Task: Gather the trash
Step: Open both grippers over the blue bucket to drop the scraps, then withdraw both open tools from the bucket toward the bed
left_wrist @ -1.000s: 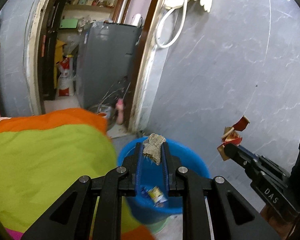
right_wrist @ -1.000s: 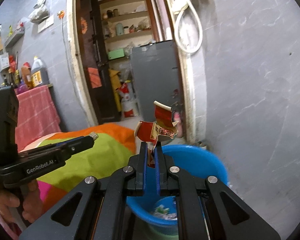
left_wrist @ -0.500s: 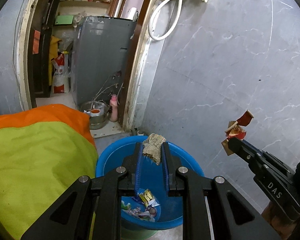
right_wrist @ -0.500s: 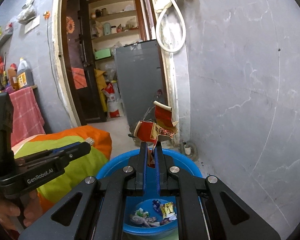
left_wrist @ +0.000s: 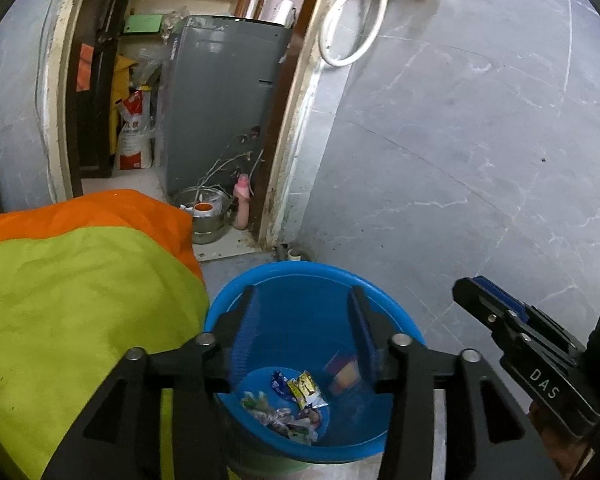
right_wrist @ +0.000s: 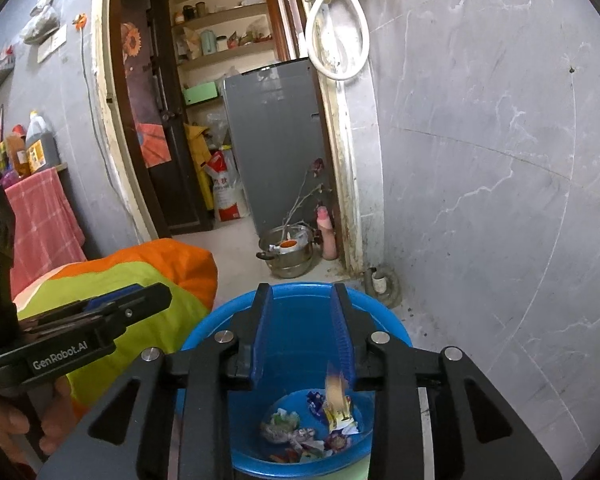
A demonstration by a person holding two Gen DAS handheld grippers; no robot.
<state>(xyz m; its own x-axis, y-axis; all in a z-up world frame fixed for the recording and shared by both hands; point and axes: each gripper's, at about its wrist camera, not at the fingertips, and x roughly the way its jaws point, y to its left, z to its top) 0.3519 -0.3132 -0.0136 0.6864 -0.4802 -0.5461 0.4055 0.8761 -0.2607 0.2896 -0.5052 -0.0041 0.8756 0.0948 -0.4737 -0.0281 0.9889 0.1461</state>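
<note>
Two handheld grippers hovered above a blue bucket (left_wrist: 300,276) that sat at the bottom centre of both views, on a grey floor beside a grey marbled wall (left_wrist: 480,128).

In the left wrist view, the left gripper (left_wrist: 302,320) had its jaws spread wide apart with nothing between them, framing the bucket's opening. At the bottom of the bucket lay a small heap of crumpled wrappers (left_wrist: 292,404). A blurred reddish and tan scrap (left_wrist: 342,372) appeared inside the bucket, near the right jaw. The right gripper (left_wrist: 466,286) reached in from the lower right of that frame, seen side-on.

In the right wrist view, the right gripper (right_wrist: 302,330) also had its jaws parted and empty, directly over the bucket (right_wrist: 204,332). A blurred orange scrap (right_wrist: 334,390) appeared just below the right jaw, above the wrappers (right_wrist: 312,428). The left gripper (right_wrist: 156,296) entered from the left edge, held by a hand (right_wrist: 20,428).

To the left of the bucket lay an orange and green quilt (left_wrist: 72,276). Behind it, by an open doorway, stood a steel pot (right_wrist: 288,252) and a pink bottle (right_wrist: 326,232).
</note>
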